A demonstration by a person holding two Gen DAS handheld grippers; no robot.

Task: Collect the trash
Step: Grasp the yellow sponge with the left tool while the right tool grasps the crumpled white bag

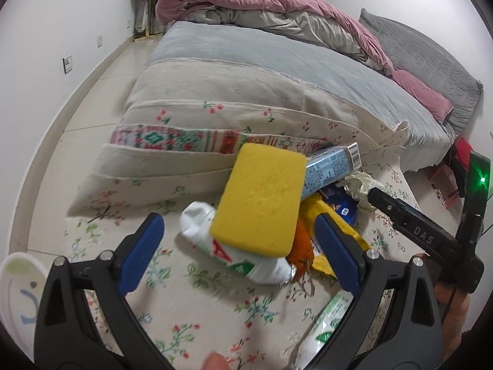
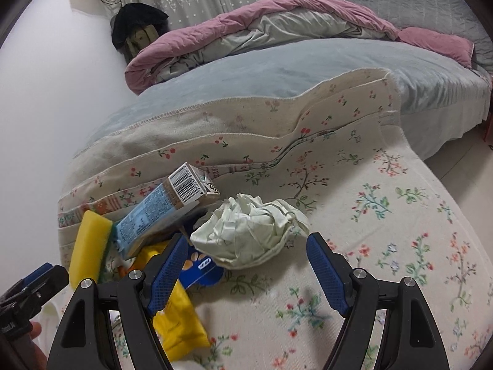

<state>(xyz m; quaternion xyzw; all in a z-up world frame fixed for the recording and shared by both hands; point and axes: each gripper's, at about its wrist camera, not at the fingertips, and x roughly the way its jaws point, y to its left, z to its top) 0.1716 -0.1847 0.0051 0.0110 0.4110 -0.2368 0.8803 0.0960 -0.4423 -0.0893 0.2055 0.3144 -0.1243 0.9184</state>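
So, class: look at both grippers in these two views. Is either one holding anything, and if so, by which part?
Nothing is held. The left gripper is open around the yellow sponge without touching it; the right gripper is open before the crumpled paper.

Sponge [image 1: 262, 197]: yellow foam, matt, finely porous
Crumpled paper [image 2: 249, 231]: pale, creased, matt
Carton [image 2: 160, 209]: printed card, slight sheen
Bottle [image 1: 234, 252]: white plastic, smooth, glossy
Floral cloth [image 2: 385, 215]: woven, matt
Gripper pads [image 2: 326, 274]: blue, textured rubber; arms black matt plastic, metal screws

Yellow sponge [image 1: 262, 197], pale-blue carton [image 2: 151, 215], floral cream cloth [image 2: 385, 231], pink duvet [image 1: 277, 3].
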